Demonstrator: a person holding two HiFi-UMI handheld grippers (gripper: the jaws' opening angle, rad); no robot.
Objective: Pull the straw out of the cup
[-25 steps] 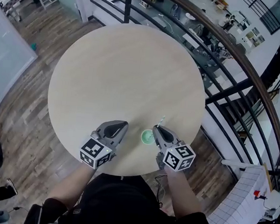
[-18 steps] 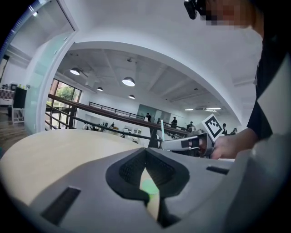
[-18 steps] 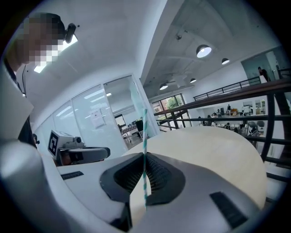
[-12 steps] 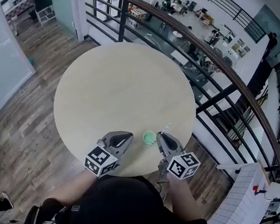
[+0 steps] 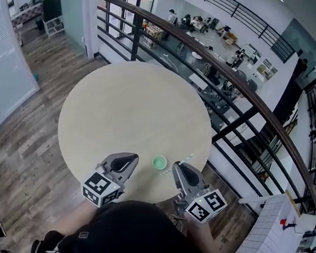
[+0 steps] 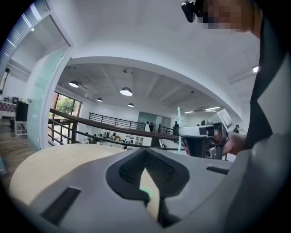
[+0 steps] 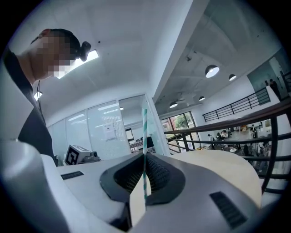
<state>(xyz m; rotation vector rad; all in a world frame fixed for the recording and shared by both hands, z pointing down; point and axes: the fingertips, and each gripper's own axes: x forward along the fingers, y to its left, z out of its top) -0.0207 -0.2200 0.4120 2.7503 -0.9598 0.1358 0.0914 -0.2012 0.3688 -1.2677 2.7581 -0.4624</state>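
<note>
No word, number or brand can be read anywhere. The left gripper (image 5: 127, 157) and right gripper (image 5: 177, 165) each bear a cube (image 5: 101, 189) with black-and-white square markers only, no letters. A sheet (image 7: 109, 130) on the glass wall (image 7: 88, 136) has print too small to read.

Bright, even indoor light comes from round white ceiling lamps (image 6: 126, 91) and a glaring strip light (image 7: 91, 55). The round pale wooden tabletop (image 5: 132, 109) shows barely any shadow. Fisheye distortion bends the dark curved railing (image 5: 137, 35), and both gripper views darken at the corners. The grey left gripper (image 6: 145, 152) looks soft, perhaps too near to focus.
</note>
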